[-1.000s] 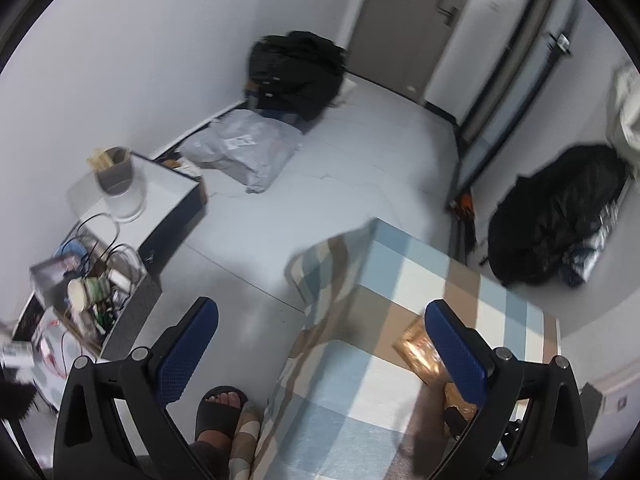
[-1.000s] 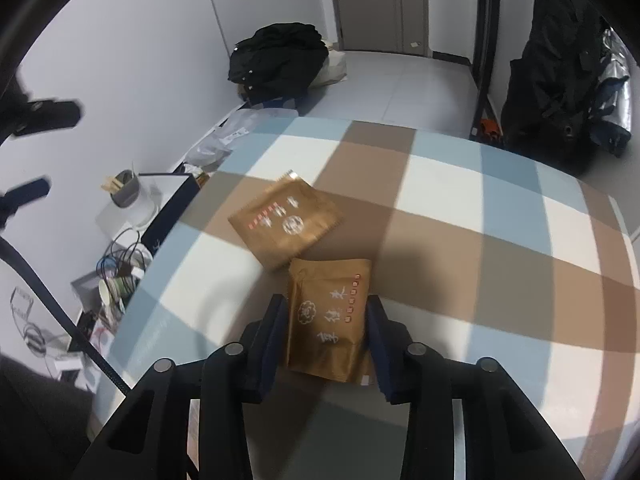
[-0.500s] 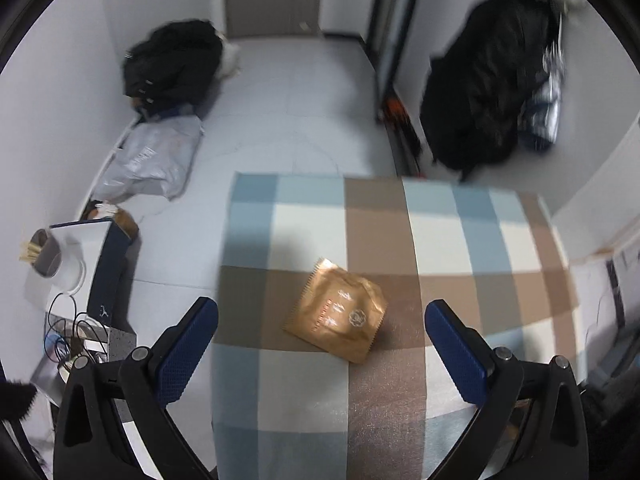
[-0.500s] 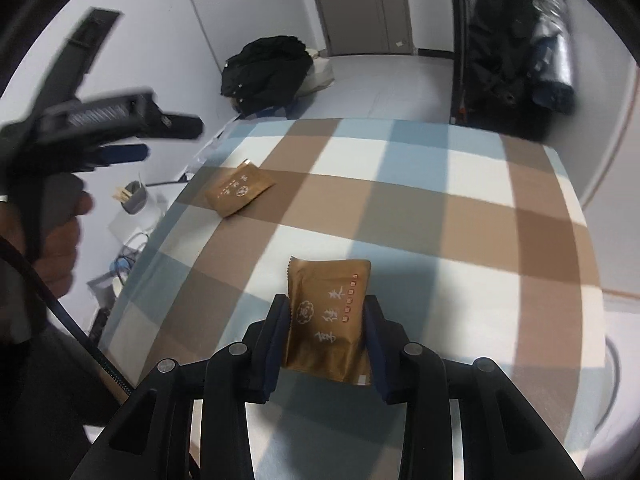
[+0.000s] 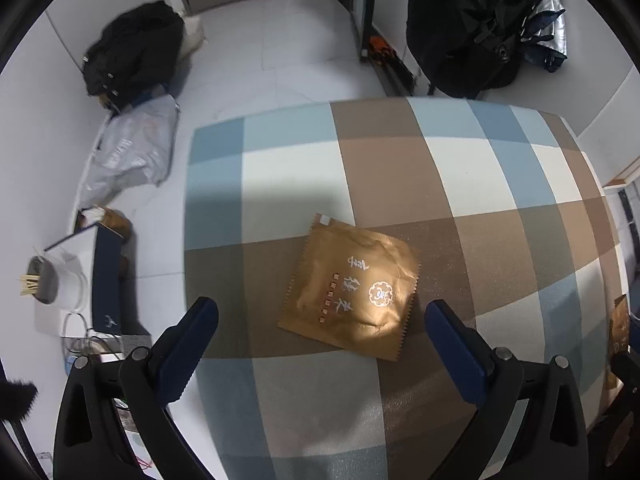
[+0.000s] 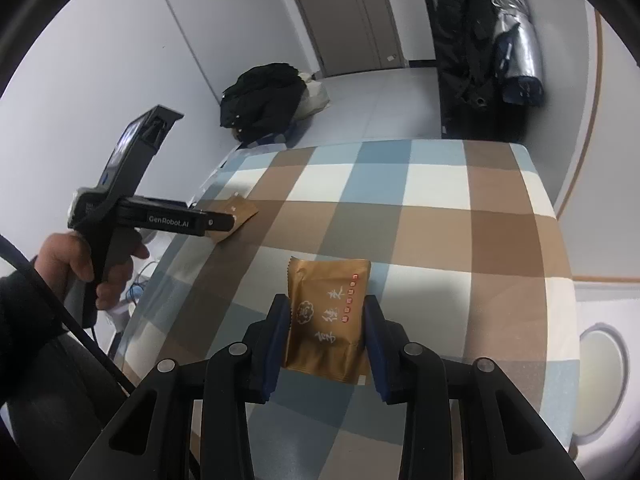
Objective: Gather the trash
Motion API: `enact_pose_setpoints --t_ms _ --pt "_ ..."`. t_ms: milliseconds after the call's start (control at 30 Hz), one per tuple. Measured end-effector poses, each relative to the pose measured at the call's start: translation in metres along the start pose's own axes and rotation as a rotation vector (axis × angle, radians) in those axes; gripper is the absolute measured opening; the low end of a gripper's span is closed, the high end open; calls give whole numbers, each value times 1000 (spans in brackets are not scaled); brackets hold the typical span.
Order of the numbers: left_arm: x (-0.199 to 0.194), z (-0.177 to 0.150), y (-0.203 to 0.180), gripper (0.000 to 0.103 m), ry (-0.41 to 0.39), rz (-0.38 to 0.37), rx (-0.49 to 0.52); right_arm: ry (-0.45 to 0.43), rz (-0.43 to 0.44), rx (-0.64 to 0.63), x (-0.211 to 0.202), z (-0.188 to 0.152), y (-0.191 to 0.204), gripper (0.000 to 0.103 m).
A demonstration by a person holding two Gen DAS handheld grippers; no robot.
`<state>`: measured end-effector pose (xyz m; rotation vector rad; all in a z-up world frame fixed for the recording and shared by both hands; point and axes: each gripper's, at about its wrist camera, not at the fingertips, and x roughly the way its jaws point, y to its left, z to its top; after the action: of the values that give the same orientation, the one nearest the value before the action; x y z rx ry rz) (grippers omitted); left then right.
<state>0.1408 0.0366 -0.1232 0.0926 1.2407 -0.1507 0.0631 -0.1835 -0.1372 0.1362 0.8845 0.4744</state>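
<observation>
A flat brown snack packet (image 5: pixel 352 286) lies on the checked tablecloth (image 5: pixel 400 160). My left gripper (image 5: pixel 320 328) is open, its blue fingers (image 5: pixel 188 344) wide apart on either side of the packet's near edge, just above it. It also shows in the right wrist view (image 6: pixel 236 216) with the left gripper over it. My right gripper (image 6: pixel 326 320) is shut on a second brown packet (image 6: pixel 328 316), held above the cloth. That packet's edge shows at the right of the left wrist view (image 5: pixel 619 328).
The table's left edge drops to a floor with a black bag (image 5: pixel 132 48), a grey plastic bag (image 5: pixel 132 152), a box (image 5: pixel 80 264) with a cup and cables. Dark coats (image 5: pixel 472 20) hang at the back right. A white round object (image 6: pixel 600 376) stands right of the table.
My left gripper has swung from beside the table to over the lying packet and come closer to it. My right gripper has pulled back and up with its packet.
</observation>
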Motion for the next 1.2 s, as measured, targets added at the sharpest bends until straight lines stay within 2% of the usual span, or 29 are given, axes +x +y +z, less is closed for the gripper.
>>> enact_pose_setpoints --t_ms 133,200,333,433,500,567,733,800,967,1200 --pt "7 5 1 99 20 -18 14 -3 3 20 -2 0 -5 35" --pt "8 7 -5 98 12 -3 60 -5 6 29 -2 1 -7 35" --pt "7 6 -7 98 -11 -16 73 -6 5 41 0 2 -10 35" --pt "3 5 -11 86 -36 -27 98 -8 6 59 0 3 -12 35" --pt "-1 4 -16 68 -39 -40 128 -15 4 60 -1 3 -12 35" --pt "-4 3 -22 59 -36 -48 153 -21 2 58 -2 4 -11 35" --pt "-1 6 -13 54 -26 -56 128 -20 3 59 -2 4 -11 35" --pt "-1 7 -10 47 -20 -58 119 -24 0 55 -4 3 -10 35" --pt "-5 4 -7 43 -16 -87 63 -45 -5 56 -12 2 -11 35" --pt "-12 2 -10 21 -21 -132 14 -72 -9 51 -22 2 -11 35"
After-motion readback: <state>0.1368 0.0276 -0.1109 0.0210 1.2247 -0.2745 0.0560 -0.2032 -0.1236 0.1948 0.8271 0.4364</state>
